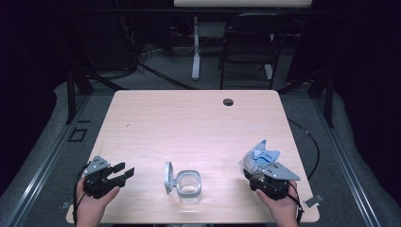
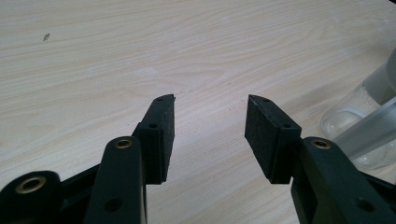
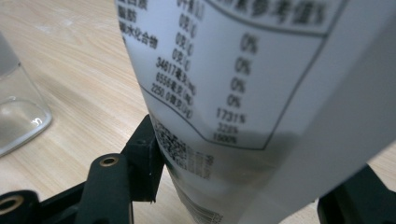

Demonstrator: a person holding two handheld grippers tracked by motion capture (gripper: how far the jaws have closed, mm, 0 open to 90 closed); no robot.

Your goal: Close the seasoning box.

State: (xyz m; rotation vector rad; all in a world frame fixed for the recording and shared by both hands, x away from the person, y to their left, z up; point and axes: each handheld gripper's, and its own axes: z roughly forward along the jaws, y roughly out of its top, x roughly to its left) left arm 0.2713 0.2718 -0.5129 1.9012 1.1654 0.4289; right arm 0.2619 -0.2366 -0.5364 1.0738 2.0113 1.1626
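One jar [image 1: 189, 184], one pouch [image 1: 261, 159], two claws

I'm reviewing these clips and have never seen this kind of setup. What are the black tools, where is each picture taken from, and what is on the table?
No robot here: a person holds a hand tool with two black fingers in each hand. The high view looks down on a wooden table. The other two pictures come from cameras riding on each tool, looking along its fingers.

The left gripper is open over bare wood, holding nothing. The right gripper is shut on a white-and-blue pouch; the right gripper view shows its printed nutrition table close up.

Between the hands stands a clear glass jar with its hinged lid swung open.
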